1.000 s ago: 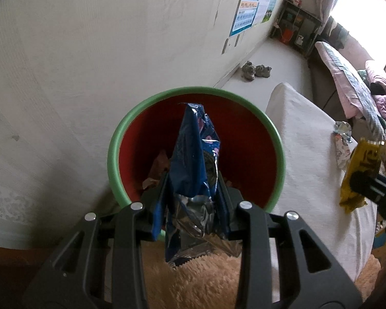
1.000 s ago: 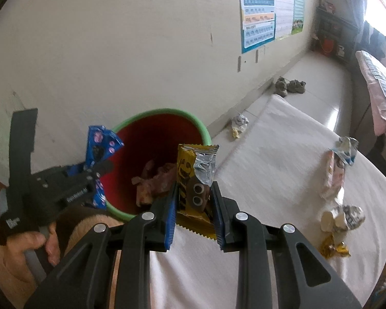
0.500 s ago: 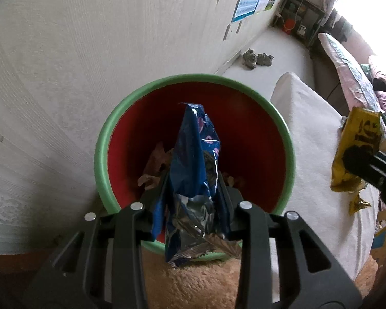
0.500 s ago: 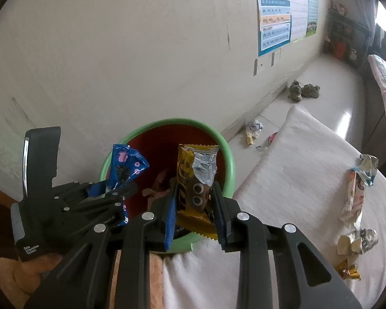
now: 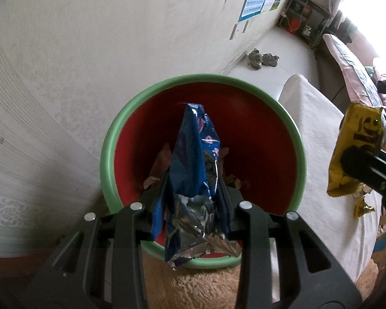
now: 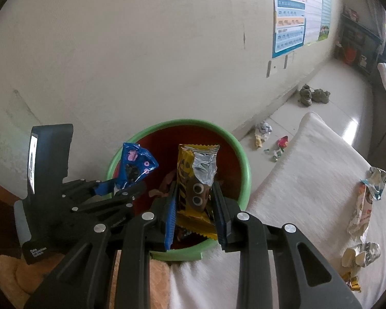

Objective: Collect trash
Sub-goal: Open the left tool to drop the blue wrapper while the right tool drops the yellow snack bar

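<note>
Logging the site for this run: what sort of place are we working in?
Most likely a lived-in home room, a bedroom or living room. A bed with pink bedding stands by the window, shoes lie on the floor by the wall, and a chart poster hangs above.

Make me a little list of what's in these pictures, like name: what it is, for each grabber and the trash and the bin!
left gripper: shut on the blue wrapper, above the bin
right gripper: shut on the yellow wrapper, above the bin
bin: green rim, red inside, some trash already at the bottom
white cloth: more wrappers lie on it
floor by wall: a few scraps and a pair of shoes
</note>
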`<state>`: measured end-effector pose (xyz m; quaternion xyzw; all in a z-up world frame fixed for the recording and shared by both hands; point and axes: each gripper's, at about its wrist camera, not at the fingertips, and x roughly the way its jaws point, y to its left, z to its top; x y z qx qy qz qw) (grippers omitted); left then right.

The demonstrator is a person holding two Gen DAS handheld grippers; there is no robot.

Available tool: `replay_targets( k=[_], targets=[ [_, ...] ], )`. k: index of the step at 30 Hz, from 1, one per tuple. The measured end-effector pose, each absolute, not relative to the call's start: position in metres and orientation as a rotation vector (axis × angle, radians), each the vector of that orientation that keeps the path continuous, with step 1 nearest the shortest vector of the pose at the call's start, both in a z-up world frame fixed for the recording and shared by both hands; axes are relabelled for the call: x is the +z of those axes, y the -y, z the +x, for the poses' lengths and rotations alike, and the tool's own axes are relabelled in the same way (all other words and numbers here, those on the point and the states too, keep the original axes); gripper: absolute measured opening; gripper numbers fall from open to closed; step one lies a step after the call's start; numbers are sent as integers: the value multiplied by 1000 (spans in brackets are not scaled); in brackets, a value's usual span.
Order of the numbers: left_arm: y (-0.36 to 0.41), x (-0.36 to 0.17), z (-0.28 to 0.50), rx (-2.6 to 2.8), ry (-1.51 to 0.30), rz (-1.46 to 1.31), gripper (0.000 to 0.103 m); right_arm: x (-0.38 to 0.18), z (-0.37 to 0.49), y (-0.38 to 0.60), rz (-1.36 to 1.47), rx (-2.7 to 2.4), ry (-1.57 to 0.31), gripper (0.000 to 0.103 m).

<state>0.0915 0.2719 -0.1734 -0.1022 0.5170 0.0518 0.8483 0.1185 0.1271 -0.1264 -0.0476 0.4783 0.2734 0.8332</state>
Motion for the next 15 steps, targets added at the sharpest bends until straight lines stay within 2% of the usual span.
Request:
replay_targets(
  k=[5, 8, 11, 15],
  targets=[
    [-273, -176, 91, 117, -1092, -225, 33, -124, 119, -131, -100, 589, -1006, 26],
    [-276, -178, 91, 124, -1094, -228, 37, -123, 118, -132, -97, 599, -1003, 27],
    [-279, -178, 89, 145, -1089, -235, 55, -123, 116, -134, -100, 614, -1003, 31],
    [-282, -179, 88, 157, -1083, -248, 63, -122, 112, -135, -100, 628, -986, 43]
  ],
)
